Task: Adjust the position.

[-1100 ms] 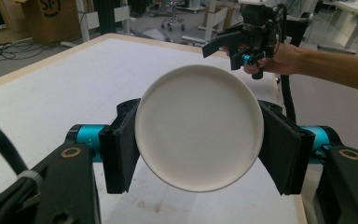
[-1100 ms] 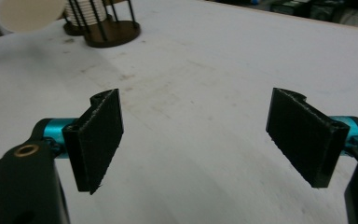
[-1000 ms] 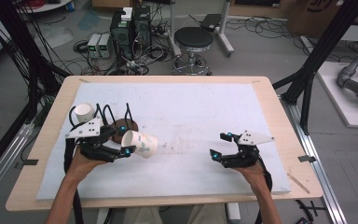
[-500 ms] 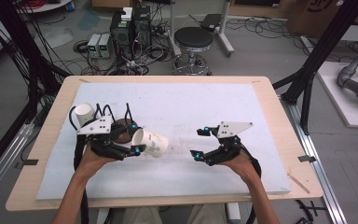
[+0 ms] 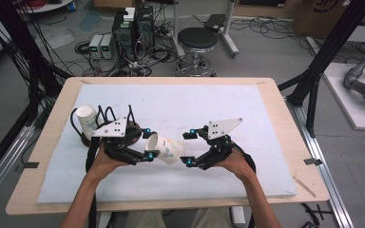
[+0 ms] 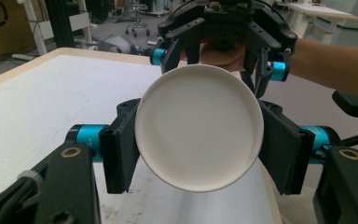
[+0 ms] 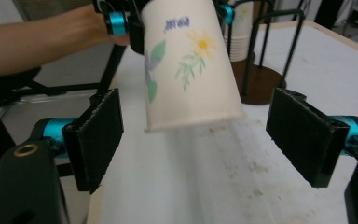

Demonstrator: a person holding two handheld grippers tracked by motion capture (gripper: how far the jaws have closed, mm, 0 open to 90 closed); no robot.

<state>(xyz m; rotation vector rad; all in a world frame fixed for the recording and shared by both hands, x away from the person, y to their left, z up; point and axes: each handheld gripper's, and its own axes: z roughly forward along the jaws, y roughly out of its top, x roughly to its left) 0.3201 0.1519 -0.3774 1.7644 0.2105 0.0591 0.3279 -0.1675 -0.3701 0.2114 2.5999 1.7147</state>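
Observation:
A white paper cup [image 5: 165,149] with a flower print lies on its side in the air, and my left gripper [image 5: 148,143] is shut on it near its rim. In the left gripper view the cup's mouth [image 6: 199,128] faces the camera, with a black pad pressed on each side of it. My right gripper [image 5: 188,148] stands open just right of the cup's base. In the right gripper view the cup [image 7: 191,70] hangs ahead with its base end reaching between the two pads [image 7: 98,137], touching neither.
A stack of paper cups [image 5: 86,121] stands in a black wire holder on a brown base [image 7: 261,84] at the left of the white mat [image 5: 228,104]. The wooden table edge [image 5: 285,114] runs round the mat. Cables, boxes and a stool lie beyond the table.
My left gripper has carried the cup to the right. My right gripper has come left and up towards it, so the gap between the two has closed.

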